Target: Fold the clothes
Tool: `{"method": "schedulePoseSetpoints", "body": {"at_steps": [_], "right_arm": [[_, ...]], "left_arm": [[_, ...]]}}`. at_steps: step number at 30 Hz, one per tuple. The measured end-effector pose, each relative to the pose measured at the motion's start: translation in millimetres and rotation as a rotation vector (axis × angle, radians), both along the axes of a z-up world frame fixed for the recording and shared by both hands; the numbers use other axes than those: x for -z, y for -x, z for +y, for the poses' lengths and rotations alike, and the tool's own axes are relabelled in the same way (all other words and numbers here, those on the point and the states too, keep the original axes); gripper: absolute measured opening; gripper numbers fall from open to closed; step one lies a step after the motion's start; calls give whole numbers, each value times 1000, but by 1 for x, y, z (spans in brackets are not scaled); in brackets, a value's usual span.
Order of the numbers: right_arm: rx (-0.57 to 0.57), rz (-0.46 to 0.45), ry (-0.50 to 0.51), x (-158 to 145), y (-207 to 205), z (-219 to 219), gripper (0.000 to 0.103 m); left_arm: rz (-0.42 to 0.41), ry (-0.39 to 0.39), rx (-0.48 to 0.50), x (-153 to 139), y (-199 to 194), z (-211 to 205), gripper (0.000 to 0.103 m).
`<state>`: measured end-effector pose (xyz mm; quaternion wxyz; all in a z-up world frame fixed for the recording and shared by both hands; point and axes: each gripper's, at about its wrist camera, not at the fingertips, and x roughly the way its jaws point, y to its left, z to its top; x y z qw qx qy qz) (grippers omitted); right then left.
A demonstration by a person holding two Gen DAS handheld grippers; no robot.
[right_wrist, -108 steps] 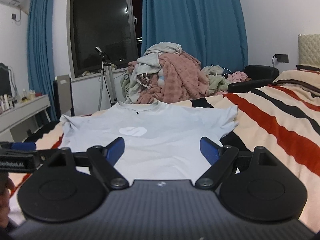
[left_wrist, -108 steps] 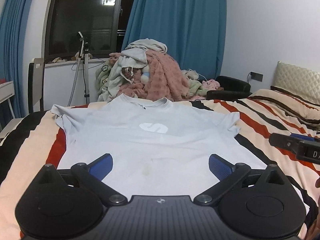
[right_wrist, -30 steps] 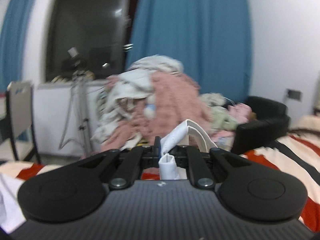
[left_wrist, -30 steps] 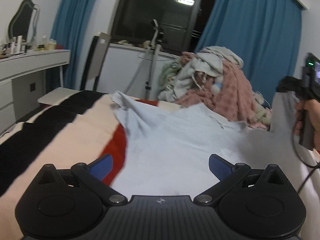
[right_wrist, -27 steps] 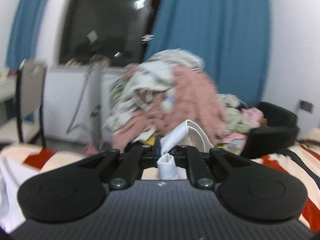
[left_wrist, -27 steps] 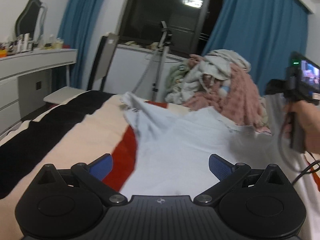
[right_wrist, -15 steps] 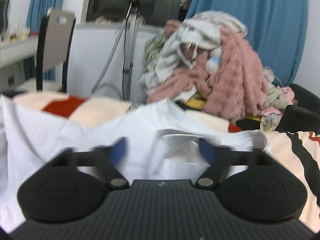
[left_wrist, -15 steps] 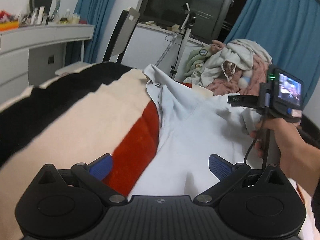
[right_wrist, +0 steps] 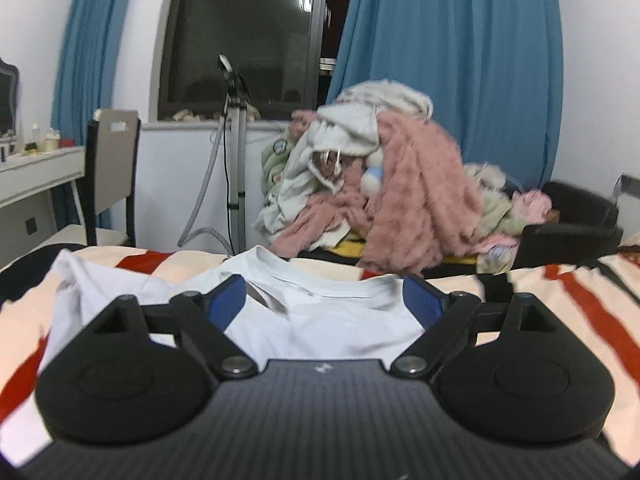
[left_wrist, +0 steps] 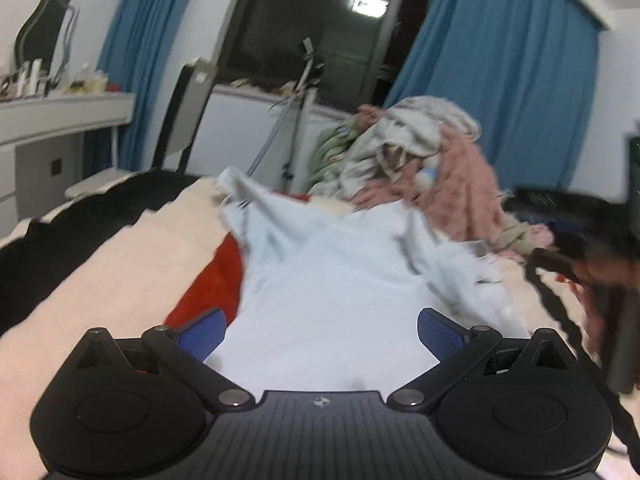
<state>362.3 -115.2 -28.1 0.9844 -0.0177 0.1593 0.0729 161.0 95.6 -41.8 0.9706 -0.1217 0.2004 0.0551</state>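
A pale blue T-shirt (left_wrist: 328, 280) lies on the striped bedspread (left_wrist: 100, 264), its right side folded over the middle. It also shows in the right wrist view (right_wrist: 328, 320), collar toward the far edge and left sleeve spread out. My left gripper (left_wrist: 320, 330) is open and empty, low over the shirt's near part. My right gripper (right_wrist: 324, 300) is open and empty, just above the folded shirt near the collar. The right hand and its gripper show blurred at the right edge of the left wrist view (left_wrist: 608, 280).
A heap of pink, white and green clothes (right_wrist: 380, 184) lies beyond the bed's far edge. A chair (right_wrist: 112, 172), a tripod stand (right_wrist: 236, 152) and a white desk (right_wrist: 28, 176) stand to the left. A black armchair (right_wrist: 572, 224) is at the right.
My right gripper carried the shirt's right side over to the left, opened and let it go, then pulled back. My left gripper stayed open and swung left along the shirt.
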Motion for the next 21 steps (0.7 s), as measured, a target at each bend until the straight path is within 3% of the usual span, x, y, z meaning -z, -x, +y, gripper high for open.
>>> {"method": "schedulePoseSetpoints", "body": {"at_steps": [4, 10, 14, 18, 21], "right_arm": [[-3, -23, -17, -13, 53, -37, 87], [19, -20, -71, -10, 150, -66, 87], [34, -18, -107, -9, 214, -85, 87], [49, -16, -143, -7, 278, -105, 87], [47, -17, -131, -4, 296, -109, 87]], "left_arm": [[12, -4, 73, -6, 14, -21, 103], [15, -54, 170, -22, 49, -55, 103], [0, -101, 189, -31, 75, -71, 103], [9, -97, 214, -33, 91, -85, 103], [-1, -139, 227, -33, 93, -95, 103]]}}
